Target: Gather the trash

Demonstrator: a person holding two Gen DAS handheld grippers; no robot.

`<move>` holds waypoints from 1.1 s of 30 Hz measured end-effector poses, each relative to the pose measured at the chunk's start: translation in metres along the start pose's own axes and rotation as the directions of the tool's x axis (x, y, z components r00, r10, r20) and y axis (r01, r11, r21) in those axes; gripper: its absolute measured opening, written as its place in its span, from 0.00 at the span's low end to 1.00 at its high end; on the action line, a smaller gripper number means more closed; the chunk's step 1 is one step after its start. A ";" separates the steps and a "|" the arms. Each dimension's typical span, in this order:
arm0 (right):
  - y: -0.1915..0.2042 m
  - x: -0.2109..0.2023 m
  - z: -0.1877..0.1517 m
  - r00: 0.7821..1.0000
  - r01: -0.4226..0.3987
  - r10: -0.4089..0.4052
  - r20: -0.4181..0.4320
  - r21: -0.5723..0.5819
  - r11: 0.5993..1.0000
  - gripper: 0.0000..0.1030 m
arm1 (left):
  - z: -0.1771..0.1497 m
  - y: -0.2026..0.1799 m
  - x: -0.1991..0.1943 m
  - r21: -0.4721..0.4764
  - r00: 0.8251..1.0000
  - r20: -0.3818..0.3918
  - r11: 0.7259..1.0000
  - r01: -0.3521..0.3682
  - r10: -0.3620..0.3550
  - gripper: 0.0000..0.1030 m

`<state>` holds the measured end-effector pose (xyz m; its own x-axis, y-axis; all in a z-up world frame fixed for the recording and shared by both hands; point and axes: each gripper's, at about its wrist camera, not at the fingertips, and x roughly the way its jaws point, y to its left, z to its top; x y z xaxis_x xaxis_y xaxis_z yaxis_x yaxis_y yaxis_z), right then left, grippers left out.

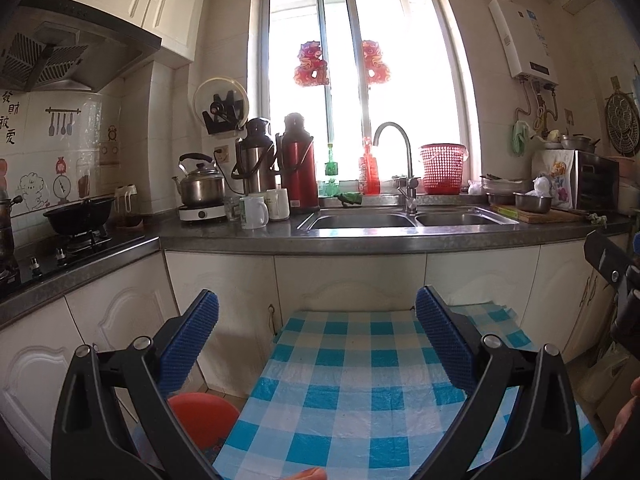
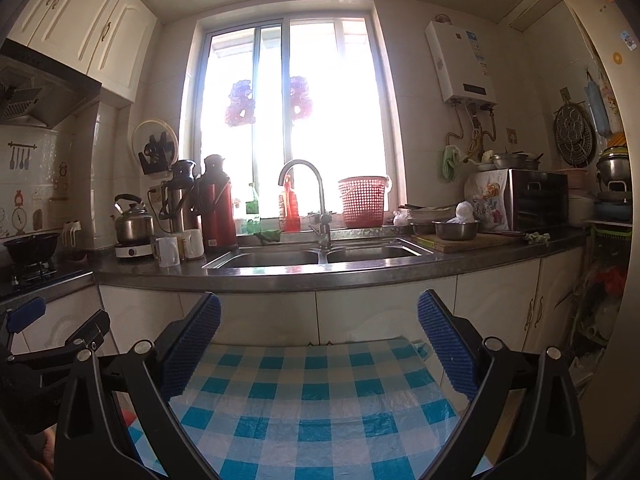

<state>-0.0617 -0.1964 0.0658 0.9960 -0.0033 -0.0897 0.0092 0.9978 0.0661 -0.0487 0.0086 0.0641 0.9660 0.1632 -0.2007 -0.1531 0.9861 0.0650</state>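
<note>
My left gripper (image 1: 316, 308) is open with nothing between its blue pads (image 1: 200, 340), held over a table with a blue-and-white checked cloth (image 1: 352, 392). My right gripper (image 2: 319, 312) is open too and empty, above the same cloth (image 2: 316, 400). Part of it shows at the right edge of the left wrist view (image 1: 612, 268). On the dark counter ahead lie green scraps (image 2: 538, 238) beside a cutting board, a green scrap (image 2: 268, 236) behind the sink, and a crumpled white bag (image 2: 466, 212) in a steel bowl. A red mesh basket (image 2: 363, 202) stands on the windowsill.
A double sink (image 1: 404, 220) with a tall tap sits mid-counter. Left of it stand mugs (image 1: 254, 212), a red flask (image 1: 298, 168), a kettle and a stove with a black wok (image 1: 78, 216). A small oven (image 2: 536, 200) stands right. A red stool (image 1: 202, 416) is beside the table.
</note>
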 end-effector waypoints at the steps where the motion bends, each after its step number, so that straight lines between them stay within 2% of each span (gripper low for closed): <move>1: 0.002 0.002 -0.003 1.000 -0.003 0.003 -0.008 -0.005 1.000 0.95 | -0.004 0.001 0.002 -0.001 1.000 -0.013 1.000 0.002 -0.002 0.96; 11: 0.008 0.009 -0.011 0.999 -0.018 0.018 -0.051 0.001 1.000 0.95 | -0.025 0.004 0.017 -0.008 0.997 -0.075 1.000 0.004 -0.005 0.96; 33: 0.005 0.018 -0.019 0.997 -0.007 0.006 -0.080 -0.006 1.000 0.95 | -0.031 0.000 0.026 -0.019 0.995 -0.101 1.000 0.018 -0.020 0.96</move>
<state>-0.0453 -0.1902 0.0452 0.9856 0.0085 -0.1687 0.0019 0.9981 0.0610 -0.0299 0.0134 0.0286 0.9427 0.1459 -0.3000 -0.1394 0.9893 0.0431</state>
